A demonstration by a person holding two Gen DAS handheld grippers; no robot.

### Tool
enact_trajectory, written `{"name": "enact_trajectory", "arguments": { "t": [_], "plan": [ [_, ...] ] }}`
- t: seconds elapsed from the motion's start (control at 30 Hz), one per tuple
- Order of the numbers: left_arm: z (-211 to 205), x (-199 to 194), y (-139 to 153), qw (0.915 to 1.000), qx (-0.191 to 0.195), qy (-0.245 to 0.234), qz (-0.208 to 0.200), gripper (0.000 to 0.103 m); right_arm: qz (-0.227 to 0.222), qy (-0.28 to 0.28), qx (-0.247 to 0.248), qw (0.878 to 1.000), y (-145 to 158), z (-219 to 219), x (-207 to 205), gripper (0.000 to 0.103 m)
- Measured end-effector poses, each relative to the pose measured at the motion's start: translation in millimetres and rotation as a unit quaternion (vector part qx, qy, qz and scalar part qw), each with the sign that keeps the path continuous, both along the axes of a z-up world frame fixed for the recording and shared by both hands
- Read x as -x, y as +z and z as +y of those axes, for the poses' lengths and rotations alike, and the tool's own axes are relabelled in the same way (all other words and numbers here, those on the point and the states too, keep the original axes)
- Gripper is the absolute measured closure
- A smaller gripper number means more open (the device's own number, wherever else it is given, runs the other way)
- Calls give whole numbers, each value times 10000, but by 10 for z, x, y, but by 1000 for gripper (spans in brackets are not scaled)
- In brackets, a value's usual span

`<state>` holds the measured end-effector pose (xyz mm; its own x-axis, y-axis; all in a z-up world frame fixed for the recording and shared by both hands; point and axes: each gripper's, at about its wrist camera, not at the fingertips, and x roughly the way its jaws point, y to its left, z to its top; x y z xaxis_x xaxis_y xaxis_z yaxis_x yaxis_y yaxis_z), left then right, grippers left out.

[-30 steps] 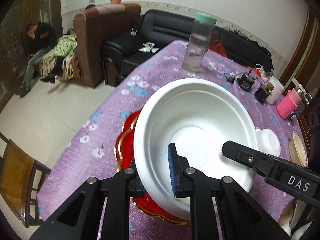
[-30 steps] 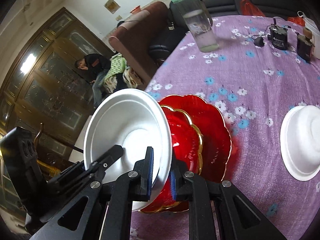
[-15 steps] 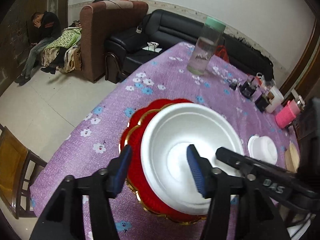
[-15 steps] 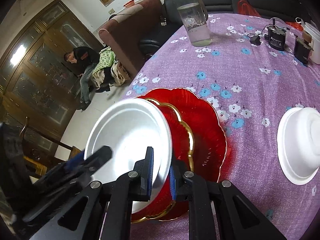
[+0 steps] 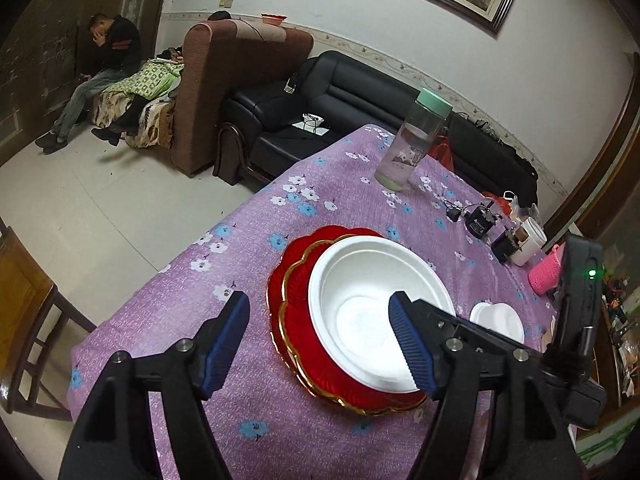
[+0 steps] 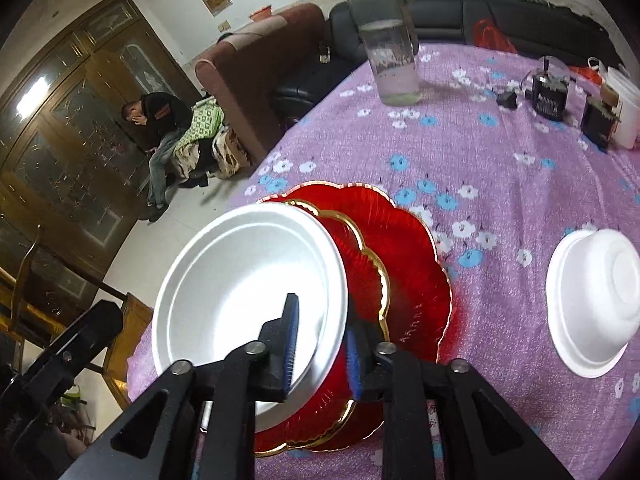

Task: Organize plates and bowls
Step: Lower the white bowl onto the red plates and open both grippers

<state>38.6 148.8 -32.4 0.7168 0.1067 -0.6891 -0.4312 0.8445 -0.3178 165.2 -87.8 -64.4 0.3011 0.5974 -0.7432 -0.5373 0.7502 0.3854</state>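
Observation:
A big white bowl (image 5: 380,312) (image 6: 248,280) rests on two stacked red plates with gold rims (image 5: 296,320) (image 6: 404,264) on the purple flowered tablecloth. My left gripper (image 5: 318,304) hovers above the bowl's near side, open, its jaws still opening and touching nothing. The jaws of my right gripper (image 6: 320,332) are opening too. The bowl's rim still stands between its blue pads (image 6: 290,340), which no longer press on it. A small white bowl (image 6: 596,300) (image 5: 498,320) lies upside down to the right.
A clear bottle with a green lid (image 5: 412,148) (image 6: 392,48) stands at the table's far side. Black adapters (image 6: 550,96), a white cup (image 5: 530,240) and a pink sleeve (image 5: 546,272) sit at the far right. A wooden chair (image 5: 24,300) stands left of the table edge.
My left gripper let go of the white bowl's rim, opened wide and drew back and up. The bowl tipped down flat onto the red plates. My right gripper's pads parted from the rim.

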Motion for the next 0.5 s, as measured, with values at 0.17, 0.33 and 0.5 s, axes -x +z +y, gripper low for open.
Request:
{"name": "enact_trajectory", "arguments": {
  "t": [0.17, 0.33, 0.5],
  "plan": [
    [16, 43, -31, 10000, 24, 51, 22, 29, -303, -33, -92, 9995, 110, -26, 59, 46],
    [-28, 65, -53, 9999, -92, 36, 98, 29, -483, -48, -259, 9985, 225, -105, 126, 46],
    [-146, 46, -68, 9995, -236, -74, 193, 28, -542, -119, -374, 9978, 275, -256, 159, 46]
  ]
}}
